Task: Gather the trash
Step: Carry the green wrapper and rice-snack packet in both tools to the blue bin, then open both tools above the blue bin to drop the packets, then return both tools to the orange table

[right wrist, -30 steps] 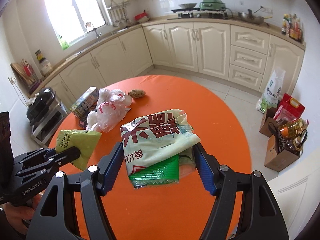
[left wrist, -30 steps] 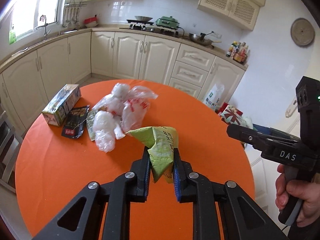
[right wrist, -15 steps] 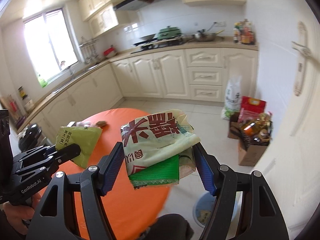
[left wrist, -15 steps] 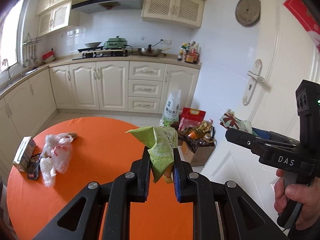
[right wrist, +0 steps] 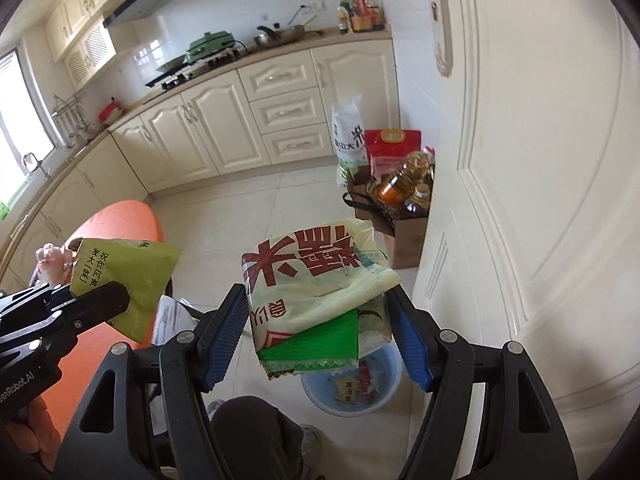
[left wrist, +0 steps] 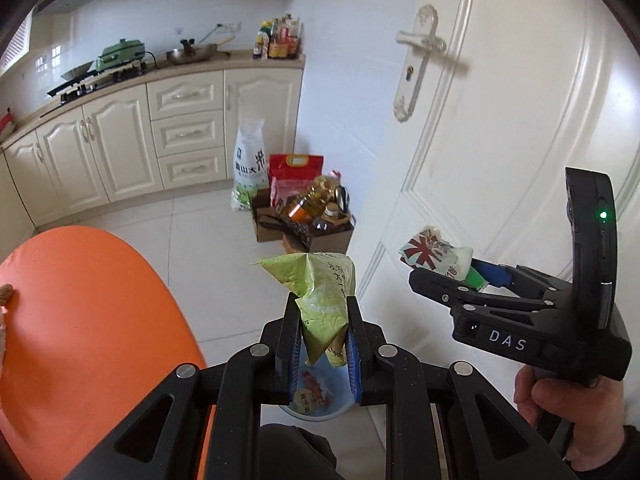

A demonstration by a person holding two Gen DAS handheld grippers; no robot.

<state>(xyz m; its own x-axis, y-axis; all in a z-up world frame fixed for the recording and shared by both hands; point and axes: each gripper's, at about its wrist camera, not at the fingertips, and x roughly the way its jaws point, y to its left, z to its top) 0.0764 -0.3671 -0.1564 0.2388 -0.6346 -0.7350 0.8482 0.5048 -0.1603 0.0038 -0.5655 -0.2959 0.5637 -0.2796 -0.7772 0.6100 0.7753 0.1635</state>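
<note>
White letters "DAS" stand on the black body of the right claw (left wrist: 444, 280), seen from the left wrist. On the left claw (right wrist: 100, 300), seen from the right wrist, part of a white mark reads "enRobot.AI", its start cut off by the frame edge. The green packet (right wrist: 128, 276) in the left claw carries dark Chinese print, "祝你网声发大一菜" as near as can be made out. The pale wrapper (right wrist: 316, 280) in the right claw shows large red characters upside down, one of them "米". The white sack (left wrist: 250, 168) by the cabinets bears dark characters, partly readable as "山大米".
</note>
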